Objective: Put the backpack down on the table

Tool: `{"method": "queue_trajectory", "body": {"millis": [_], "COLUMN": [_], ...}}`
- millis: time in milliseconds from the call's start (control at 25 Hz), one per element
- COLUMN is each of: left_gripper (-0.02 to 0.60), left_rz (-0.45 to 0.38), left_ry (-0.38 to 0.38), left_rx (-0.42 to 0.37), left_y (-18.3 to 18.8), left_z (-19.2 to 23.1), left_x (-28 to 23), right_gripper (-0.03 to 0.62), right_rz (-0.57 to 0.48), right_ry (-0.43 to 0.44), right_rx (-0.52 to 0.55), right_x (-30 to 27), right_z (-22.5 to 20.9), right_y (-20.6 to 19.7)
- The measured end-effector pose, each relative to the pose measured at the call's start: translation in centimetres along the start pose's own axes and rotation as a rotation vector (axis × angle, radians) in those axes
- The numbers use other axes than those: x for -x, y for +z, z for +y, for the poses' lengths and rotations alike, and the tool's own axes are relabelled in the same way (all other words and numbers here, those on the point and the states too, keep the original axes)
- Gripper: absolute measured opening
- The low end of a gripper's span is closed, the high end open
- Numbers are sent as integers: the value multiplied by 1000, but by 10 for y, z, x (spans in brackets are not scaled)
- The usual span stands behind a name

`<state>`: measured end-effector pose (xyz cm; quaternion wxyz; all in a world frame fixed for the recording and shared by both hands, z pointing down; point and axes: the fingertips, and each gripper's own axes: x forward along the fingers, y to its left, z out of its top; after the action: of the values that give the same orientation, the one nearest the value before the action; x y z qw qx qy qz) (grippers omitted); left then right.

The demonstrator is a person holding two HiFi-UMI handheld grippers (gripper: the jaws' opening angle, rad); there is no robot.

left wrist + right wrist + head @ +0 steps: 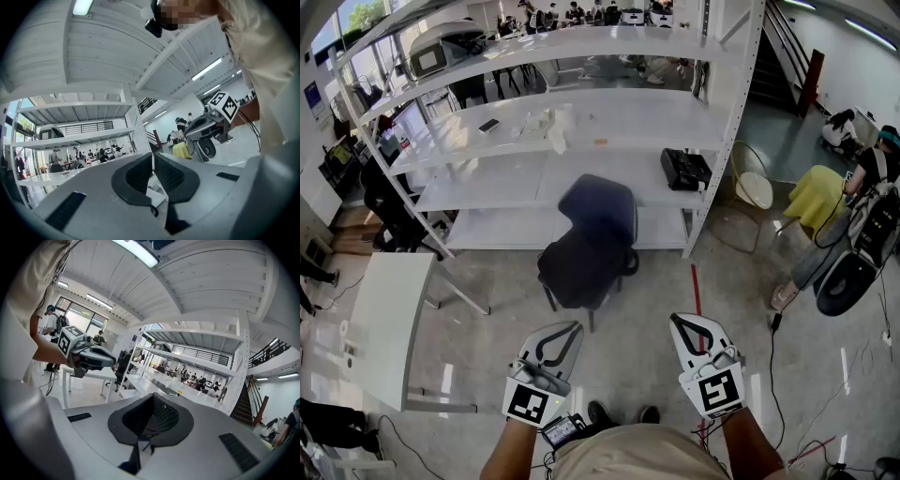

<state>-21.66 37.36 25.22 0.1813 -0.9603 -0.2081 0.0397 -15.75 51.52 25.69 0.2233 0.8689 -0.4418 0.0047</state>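
A dark navy-and-black bulk, judged to be the backpack, is seen at the centre of the head view. It is propped on a chair in front of a white shelving unit, and where bag ends and seat begins cannot be told. The white table lies at lower left, well apart from it. Near the bottom edge, the left gripper and right gripper are held with jaws pressed together and nothing between them. The bag is judged soft, saggy and moderately heavy. A top handle or strap would best be gripped, though none can be made out. No open container is seen; the shelves carry a black case and small pale items.
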Motion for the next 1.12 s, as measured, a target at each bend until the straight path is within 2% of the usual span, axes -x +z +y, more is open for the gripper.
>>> {"method": "queue_trajectory", "body": {"millis": [400,720,1120], "left_gripper": [25,25,25], "left_rz": [15,15,38], "left_ry": [-7,-14,-12], "left_rx": [32,21,63], "left_y": [-6,-6,-19], "left_z": [-4,-4,4], "left_x": [-10,-16,-21], "right_gripper": [25,25,26], "right_rz": [10,15,18], "right_ry": [4,0,-5], "right_rx": [-11,-20,-45], "right_x": [-1,-2,-13], "right_z": [-6,-12,-15], "right_y": [-9,-12,-15]}}
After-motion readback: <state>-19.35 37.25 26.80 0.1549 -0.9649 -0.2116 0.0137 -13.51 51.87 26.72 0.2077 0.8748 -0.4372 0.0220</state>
